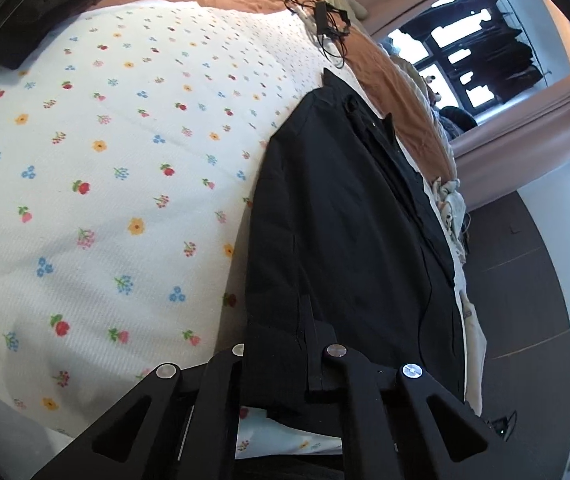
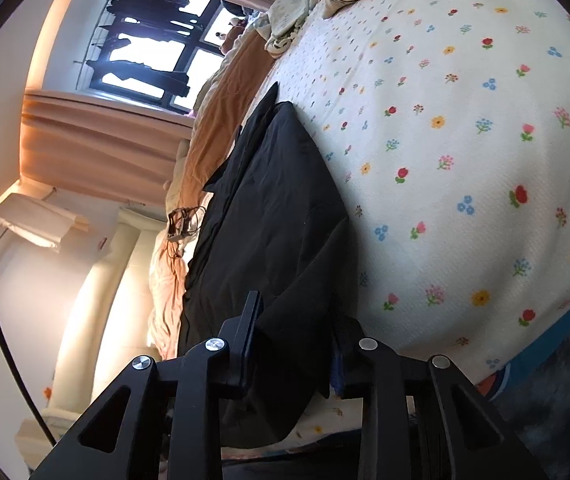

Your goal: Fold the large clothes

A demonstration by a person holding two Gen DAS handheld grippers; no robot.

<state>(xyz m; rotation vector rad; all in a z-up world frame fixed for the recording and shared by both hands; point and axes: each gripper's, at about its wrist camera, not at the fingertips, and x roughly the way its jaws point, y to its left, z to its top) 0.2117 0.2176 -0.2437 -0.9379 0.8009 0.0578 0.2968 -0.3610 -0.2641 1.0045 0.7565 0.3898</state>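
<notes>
One view only: blue-edged rug (image 2: 557, 396) beside bed.

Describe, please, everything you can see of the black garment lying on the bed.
The black garment is large, of smooth matte fabric, with a collar and front seam at its far end. It lies stretched lengthwise on the floral bedspread, beside an orange blanket. Its near edge is clamped in the left gripper; the right gripper also has fabric between its fingers.

Right gripper (image 2: 297, 344) fingers clamped on black garment (image 2: 269, 216), floral bedspread (image 2: 465, 160), orange blanket (image 2: 221, 120), curtained window (image 2: 145, 56)
</notes>
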